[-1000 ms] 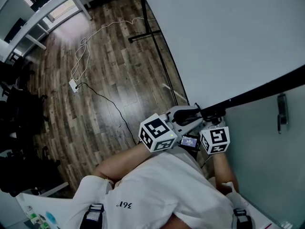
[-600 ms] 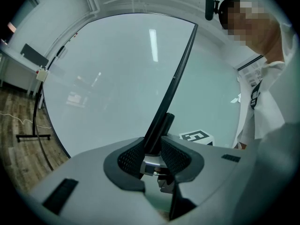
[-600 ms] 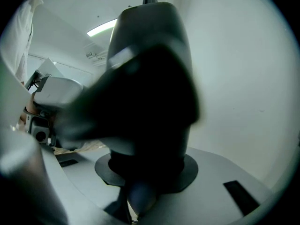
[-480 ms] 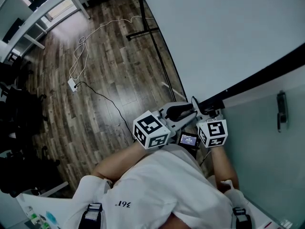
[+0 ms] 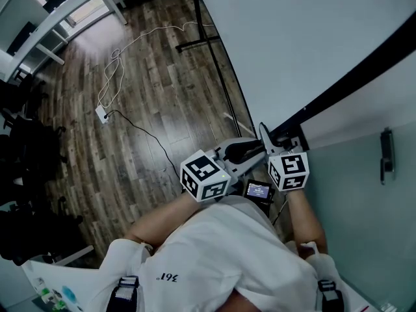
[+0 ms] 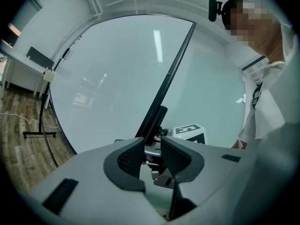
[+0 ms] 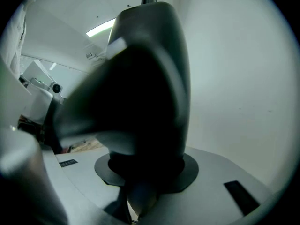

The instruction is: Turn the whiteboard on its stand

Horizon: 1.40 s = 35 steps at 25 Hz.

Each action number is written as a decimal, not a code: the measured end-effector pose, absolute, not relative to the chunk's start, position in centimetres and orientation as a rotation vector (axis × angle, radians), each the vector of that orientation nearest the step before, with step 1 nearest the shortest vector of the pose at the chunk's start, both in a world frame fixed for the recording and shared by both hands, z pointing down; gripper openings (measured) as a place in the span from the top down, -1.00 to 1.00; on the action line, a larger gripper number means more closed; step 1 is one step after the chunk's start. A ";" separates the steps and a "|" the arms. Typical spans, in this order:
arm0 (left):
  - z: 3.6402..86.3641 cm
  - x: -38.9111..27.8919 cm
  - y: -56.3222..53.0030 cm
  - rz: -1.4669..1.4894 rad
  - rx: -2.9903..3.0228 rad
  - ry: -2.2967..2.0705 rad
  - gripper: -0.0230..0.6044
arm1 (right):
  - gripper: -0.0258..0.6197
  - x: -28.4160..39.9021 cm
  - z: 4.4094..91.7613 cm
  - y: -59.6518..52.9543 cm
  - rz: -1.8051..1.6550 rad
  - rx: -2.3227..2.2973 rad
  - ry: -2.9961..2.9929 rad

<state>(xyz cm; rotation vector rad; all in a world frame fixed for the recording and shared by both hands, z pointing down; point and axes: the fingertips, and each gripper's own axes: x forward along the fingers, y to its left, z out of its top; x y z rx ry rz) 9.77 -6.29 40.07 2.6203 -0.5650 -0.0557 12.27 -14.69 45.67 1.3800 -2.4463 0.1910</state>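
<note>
Left gripper (image 6: 151, 147), right gripper (image 5: 286, 147): both clenched on the whiteboard (image 5: 305, 38) by its black frame (image 5: 351, 81). We judge the panel broad, stiff, slick-faced; grip the rim only.

Wood-plank floor (image 5: 149, 96): looped white cable (image 5: 140, 39), power strip (image 5: 100, 114) (black cord (image 5: 140, 132) attached), stand foot (image 5: 198, 44).

White shirt (image 5: 221, 259), perhaps shoulder-straps (image 5: 130, 290); grey left tool (image 6: 151, 153) and right tool (image 5: 273, 145) carry marker cubes (image 5: 205, 176).
</note>
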 end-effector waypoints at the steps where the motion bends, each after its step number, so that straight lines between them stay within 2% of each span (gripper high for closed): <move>1: 40.1 9.6 -6.5 -0.056 2.619 -0.572 0.56 | 0.47 12.1 45.6 -15.0 0.191 1.380 -2.447; 35: 41.4 4.0 -9.9 -0.081 2.548 -0.696 0.56 | 0.42 6.7 45.4 -24.8 0.202 1.325 -2.484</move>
